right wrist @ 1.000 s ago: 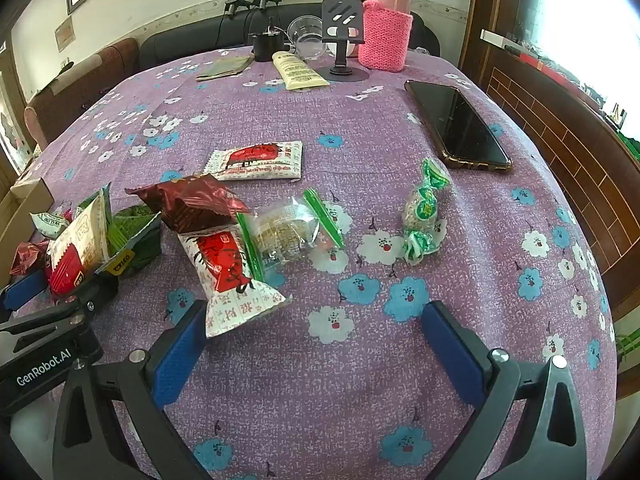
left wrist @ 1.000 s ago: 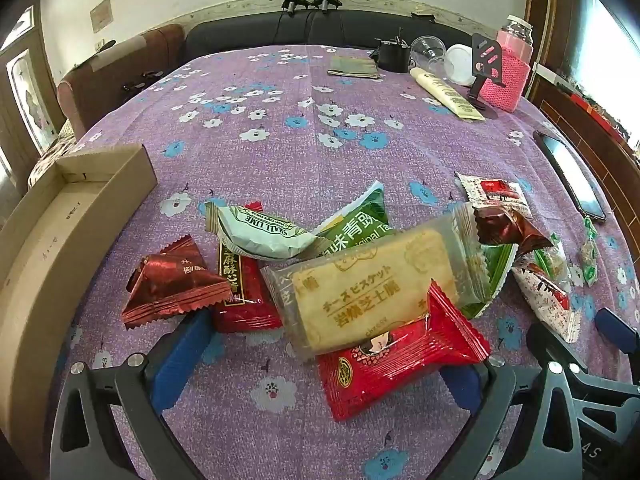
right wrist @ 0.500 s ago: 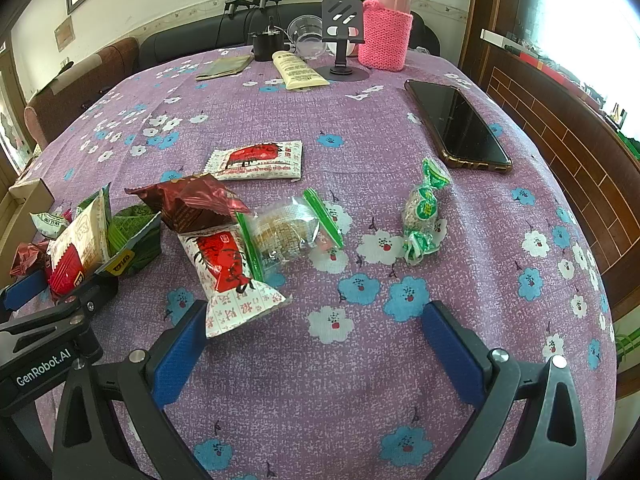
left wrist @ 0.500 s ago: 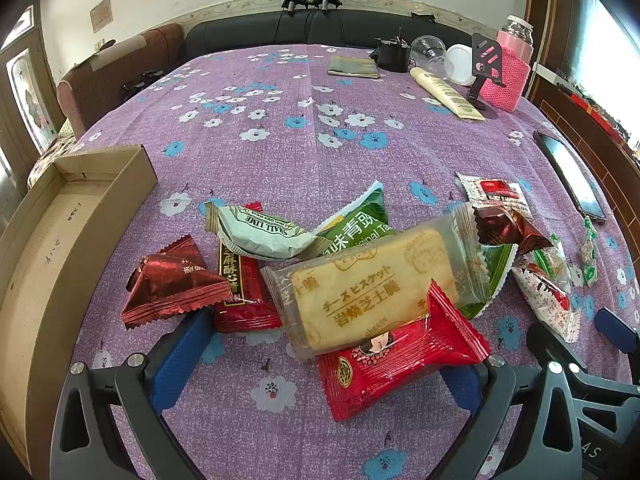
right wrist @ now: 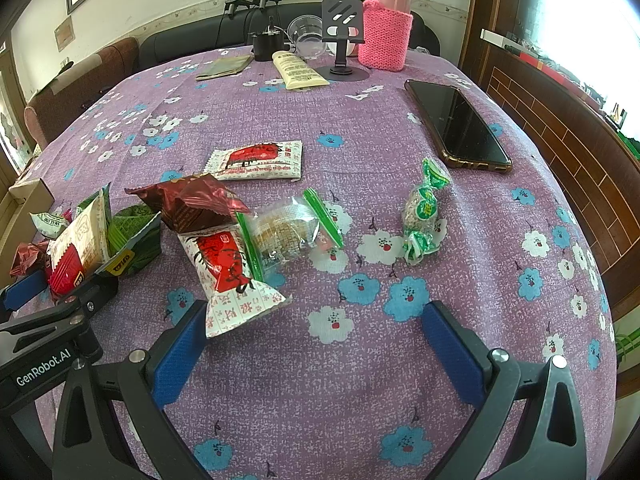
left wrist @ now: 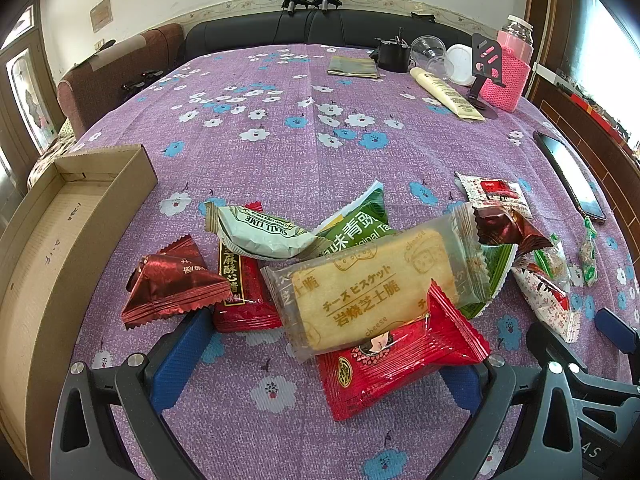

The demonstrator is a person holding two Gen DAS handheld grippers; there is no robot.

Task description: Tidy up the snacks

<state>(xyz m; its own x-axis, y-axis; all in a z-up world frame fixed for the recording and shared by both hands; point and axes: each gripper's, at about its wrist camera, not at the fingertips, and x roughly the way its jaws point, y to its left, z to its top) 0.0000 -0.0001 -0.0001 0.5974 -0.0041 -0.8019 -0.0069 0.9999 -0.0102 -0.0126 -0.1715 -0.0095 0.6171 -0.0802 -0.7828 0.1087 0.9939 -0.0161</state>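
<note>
A heap of snack packets lies on the purple flowered tablecloth (left wrist: 280,148). In the left wrist view my left gripper (left wrist: 320,364) stands open just short of the heap: a cheese biscuit pack (left wrist: 372,288) leans on a red packet (left wrist: 400,364), with a dark red triangular packet (left wrist: 172,284), a white lime packet (left wrist: 264,232) and a green packet (left wrist: 360,224) around them. An open cardboard box (left wrist: 44,248) sits to the left. In the right wrist view my right gripper (right wrist: 316,340) is open, with a red-and-white packet (right wrist: 228,272) by its left finger, a clear cracker pack (right wrist: 288,228) and a green candy (right wrist: 424,212) beyond.
A black phone (right wrist: 456,124) lies at the right. At the far end stand a pink-sleeved bottle (right wrist: 386,20), a phone stand (right wrist: 342,36), a cream tube (right wrist: 298,70), a clear cup (right wrist: 306,36) and a flat wallet (left wrist: 354,67). Sofas flank the table's far side.
Almost nothing: the left wrist view has drifted slightly, showing a little more of the cardboard box. Both grippers stay open and the packets lie as before.
</note>
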